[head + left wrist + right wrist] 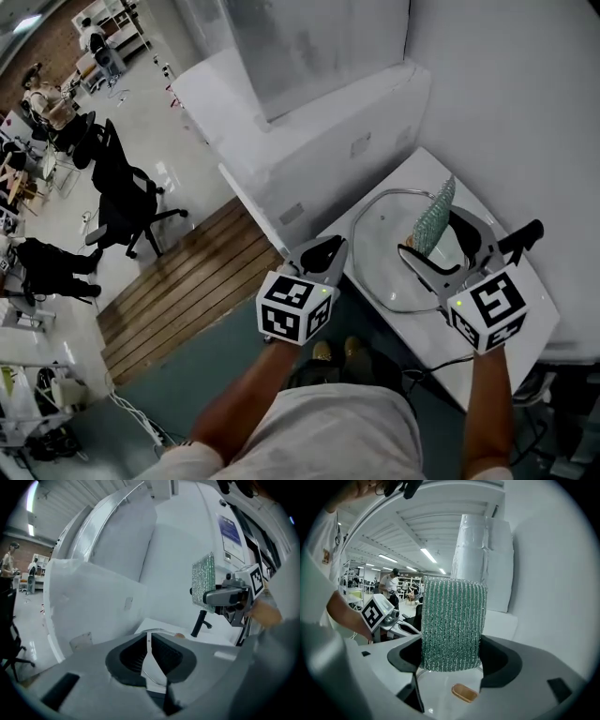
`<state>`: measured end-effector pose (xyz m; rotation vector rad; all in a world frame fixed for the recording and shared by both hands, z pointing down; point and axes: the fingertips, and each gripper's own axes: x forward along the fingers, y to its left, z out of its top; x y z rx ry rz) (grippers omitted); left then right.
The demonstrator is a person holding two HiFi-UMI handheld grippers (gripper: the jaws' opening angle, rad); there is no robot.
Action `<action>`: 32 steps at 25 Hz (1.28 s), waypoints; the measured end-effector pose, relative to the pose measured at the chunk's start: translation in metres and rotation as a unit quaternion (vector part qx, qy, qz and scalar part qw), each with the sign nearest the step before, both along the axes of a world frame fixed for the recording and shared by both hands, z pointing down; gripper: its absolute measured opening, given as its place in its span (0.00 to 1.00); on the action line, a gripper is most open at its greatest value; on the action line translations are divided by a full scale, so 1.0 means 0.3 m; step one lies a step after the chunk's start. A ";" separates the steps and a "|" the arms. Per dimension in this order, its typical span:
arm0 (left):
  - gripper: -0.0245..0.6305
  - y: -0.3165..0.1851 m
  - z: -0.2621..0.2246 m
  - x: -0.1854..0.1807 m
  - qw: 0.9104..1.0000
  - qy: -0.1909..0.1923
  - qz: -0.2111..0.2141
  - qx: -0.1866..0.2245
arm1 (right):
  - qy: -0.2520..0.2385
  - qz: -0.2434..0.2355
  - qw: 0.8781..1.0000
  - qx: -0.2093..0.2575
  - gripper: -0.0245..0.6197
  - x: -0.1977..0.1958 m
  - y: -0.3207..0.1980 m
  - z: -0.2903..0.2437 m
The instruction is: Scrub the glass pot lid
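The glass pot lid (384, 255) lies flat on a white table (536, 302); its brown knob (464, 692) shows under my right gripper. My right gripper (441, 246) hangs over the lid, shut on a green scrub pad (435, 217) that stands upright between its jaws (451, 620). My left gripper (328, 249) is shut with nothing between its jaws, just off the table's left edge and short of the lid's rim (156, 630). The left gripper view looks past its own jaws (149, 637) to the right gripper (226, 595) and the pad (204, 583).
A black lever-shaped fitting (523, 236) stands at the table's far right edge. White covered boxes (309, 141) rise behind the table. A wooden platform (187, 272) and a black office chair (122, 197) are off to the left. The person's shoes (336, 351) show below.
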<state>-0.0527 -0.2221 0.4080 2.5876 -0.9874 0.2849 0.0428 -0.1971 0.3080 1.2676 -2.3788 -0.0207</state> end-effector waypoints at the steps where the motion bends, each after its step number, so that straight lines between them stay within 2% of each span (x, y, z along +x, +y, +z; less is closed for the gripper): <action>1: 0.07 -0.003 0.013 0.005 1.000 -0.002 -0.001 -0.009 | 0.010 -0.006 1.000 -0.006 0.58 -0.002 -0.012 0.009; 4: 0.20 -0.010 0.049 0.024 0.999 -0.009 -0.005 -0.038 | 0.042 -0.026 0.998 -0.029 0.58 -0.002 -0.051 0.039; 8: 0.22 -0.008 0.097 0.041 0.997 -0.021 -0.014 -0.079 | 0.091 -0.069 0.991 -0.070 0.58 -0.016 -0.096 0.083; 16: 0.28 0.004 0.179 0.061 0.989 -0.034 -0.035 -0.140 | 0.210 -0.155 0.957 -0.124 0.58 -0.070 -0.160 0.187; 23: 0.30 0.013 0.256 0.073 0.980 -0.037 -0.050 -0.187 | 0.314 -0.210 0.911 -0.162 0.58 -0.086 -0.193 0.312; 28: 0.30 0.023 0.307 0.073 0.974 -0.046 -0.061 -0.212 | 0.389 -0.253 0.864 -0.195 0.58 -0.097 -0.209 0.422; 32: 0.30 0.032 0.331 0.071 0.971 -0.048 -0.062 -0.227 | 0.429 -0.282 0.829 -0.223 0.58 -0.101 -0.212 0.507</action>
